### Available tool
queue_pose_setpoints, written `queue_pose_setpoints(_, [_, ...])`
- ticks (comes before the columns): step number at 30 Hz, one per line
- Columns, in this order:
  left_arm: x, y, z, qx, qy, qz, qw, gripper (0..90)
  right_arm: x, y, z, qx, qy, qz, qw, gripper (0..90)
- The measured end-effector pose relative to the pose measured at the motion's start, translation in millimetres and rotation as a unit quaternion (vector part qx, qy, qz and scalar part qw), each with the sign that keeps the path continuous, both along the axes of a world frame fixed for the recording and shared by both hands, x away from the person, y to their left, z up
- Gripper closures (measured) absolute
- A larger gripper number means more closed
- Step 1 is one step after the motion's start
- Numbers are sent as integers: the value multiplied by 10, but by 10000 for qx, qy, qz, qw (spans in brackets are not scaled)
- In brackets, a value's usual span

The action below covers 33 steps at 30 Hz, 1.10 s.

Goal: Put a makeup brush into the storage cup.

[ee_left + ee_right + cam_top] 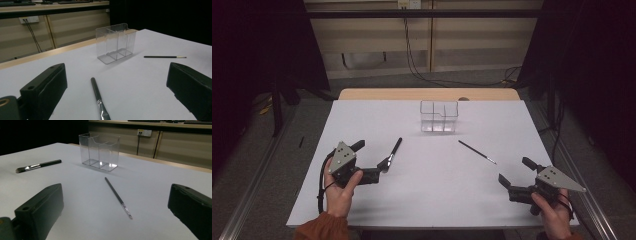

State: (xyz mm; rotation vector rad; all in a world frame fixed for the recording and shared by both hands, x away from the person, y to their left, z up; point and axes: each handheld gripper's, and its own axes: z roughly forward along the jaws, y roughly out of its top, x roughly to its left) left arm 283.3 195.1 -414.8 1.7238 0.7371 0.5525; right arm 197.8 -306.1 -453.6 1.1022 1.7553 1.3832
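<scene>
A clear plastic organizer (pixel 439 116) with several compartments stands upright at the back middle of the white table (pixel 437 195). A thick black makeup brush (pixel 392 154) lies left of center, its bristle end close to my left gripper (pixel 372 158), which is open around nothing. In the left gripper view the makeup brush (pixel 97 96) lies between the jaws of the left gripper (pixel 117 75), with the organizer (pixel 115 42) beyond. A thin black brush (pixel 477 151) lies right of center. My right gripper (pixel 515 171) is open and empty, facing the thin brush (pixel 117 196) and the organizer (pixel 100 151).
The table's wooden far edge (pixel 427 94) lies behind the organizer. Cables (pixel 412 60) hang down the back wall. Metal frame rails (pixel 257 185) run along both sides of the table. The thin brush (pixel 163 57) lies right of the organizer in the left gripper view.
</scene>
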Motion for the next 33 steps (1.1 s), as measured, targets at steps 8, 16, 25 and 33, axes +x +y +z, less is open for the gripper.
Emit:
queue_pose_setpoints(8, [89,-142,161,95,-198,-136,9997,39,1,5,-1,-29,-4,6,10000,0])
queue_pose_setpoints(16, [230,-321,132,128,-155,-233,9995,35,3,3,-2,-32,3,11,10000,0])
queue_pose_setpoints(25, [381,-378,206,66,-127,-195,9997,32,0,5,-3,-32,14,21,10000,0])
queue_pose_setpoints(33, [517,-388,152,188,-87,-89,9997,32,4,2,-4,-40,21,26,10000,0])
